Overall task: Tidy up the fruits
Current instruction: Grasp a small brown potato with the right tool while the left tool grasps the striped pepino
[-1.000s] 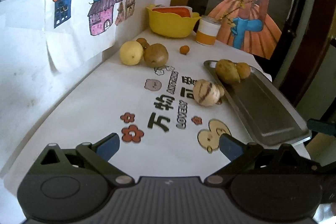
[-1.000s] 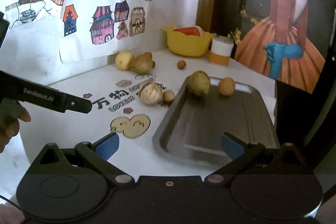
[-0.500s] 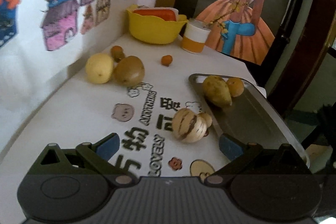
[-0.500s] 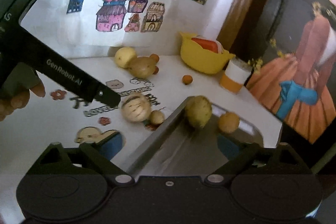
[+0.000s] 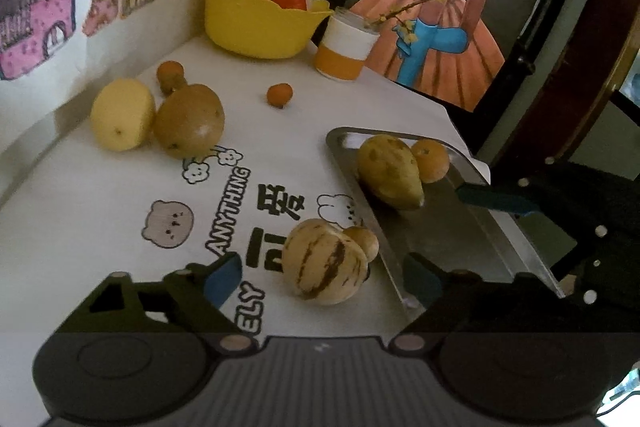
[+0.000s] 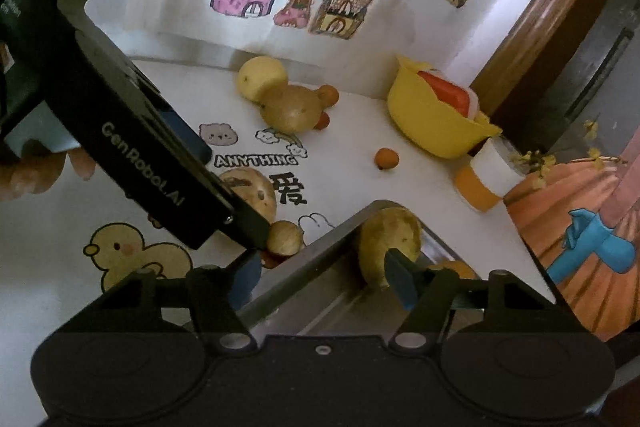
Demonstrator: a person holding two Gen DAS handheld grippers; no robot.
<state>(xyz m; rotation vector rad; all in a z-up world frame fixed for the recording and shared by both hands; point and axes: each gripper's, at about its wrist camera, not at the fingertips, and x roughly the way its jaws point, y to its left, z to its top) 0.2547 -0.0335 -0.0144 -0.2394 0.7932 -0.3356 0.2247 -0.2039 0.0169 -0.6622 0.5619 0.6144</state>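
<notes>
The left gripper (image 5: 320,279) gapes wide around the striped melon (image 5: 325,263), not touching. The right gripper (image 6: 320,277) hangs unclenched over the tray (image 6: 320,291), empty.

From my left wrist view, the flat metal tray (image 5: 472,227) fills the right middle, holding a speckled pear-shaped fruit (image 5: 390,173) with a small orange (image 5: 432,161) touching behind it. A striped pale melon (image 5: 324,263) lies just left of the tray's edge. Upper centre sits the yellow plastic bowl (image 5: 260,27); the yellow lemon (image 5: 122,115) and brown round fruit (image 5: 188,121) touch at left.
</notes>
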